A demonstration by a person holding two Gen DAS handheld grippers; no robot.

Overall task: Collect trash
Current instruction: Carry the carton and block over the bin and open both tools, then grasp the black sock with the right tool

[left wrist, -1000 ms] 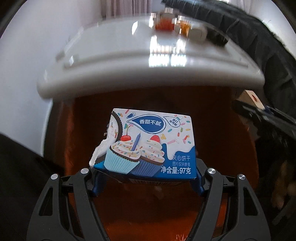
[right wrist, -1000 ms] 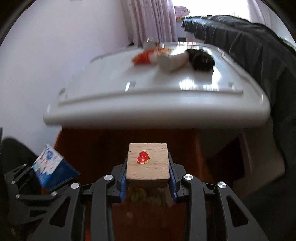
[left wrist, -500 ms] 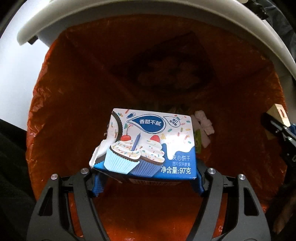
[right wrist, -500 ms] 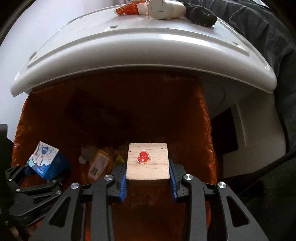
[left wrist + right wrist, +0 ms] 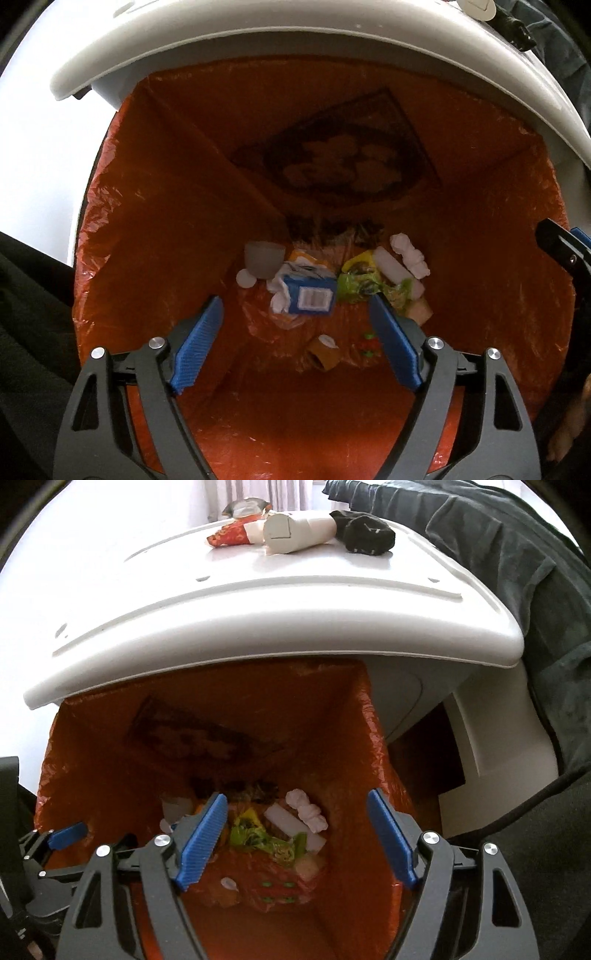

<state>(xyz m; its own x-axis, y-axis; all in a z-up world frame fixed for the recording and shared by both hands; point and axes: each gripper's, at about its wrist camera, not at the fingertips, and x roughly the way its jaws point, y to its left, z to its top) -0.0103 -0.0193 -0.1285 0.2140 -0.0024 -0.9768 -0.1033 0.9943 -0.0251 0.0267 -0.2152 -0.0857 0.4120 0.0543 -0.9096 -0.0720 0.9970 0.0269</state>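
Both views look down into a white bin lined with an orange bag [image 5: 147,221] [image 5: 92,775]. The blue cookie box [image 5: 310,295] lies barcode-up on the trash at the bottom. The small wooden block [image 5: 419,312] rests to its right. My left gripper [image 5: 295,301] hangs over the bin, its jaws opening and nothing between them. My right gripper [image 5: 295,797] is also above the bin, its jaws opening and empty. Each gripper shows at the edge of the other's view, the right gripper [image 5: 561,251] and the left gripper [image 5: 66,834].
The bin's white lid [image 5: 258,620] stands raised behind the opening and carries a red wrapper [image 5: 231,535], a white tube [image 5: 299,533] and a black item [image 5: 364,531]. Dark fabric [image 5: 517,572] lies to the right. A green wrapper [image 5: 356,284], a white cup [image 5: 264,258] and tissue lie in the bag.
Both grippers tilted down over the bin and opened. The cookie box left the left gripper and the wooden block left the right; both now lie in the bag.
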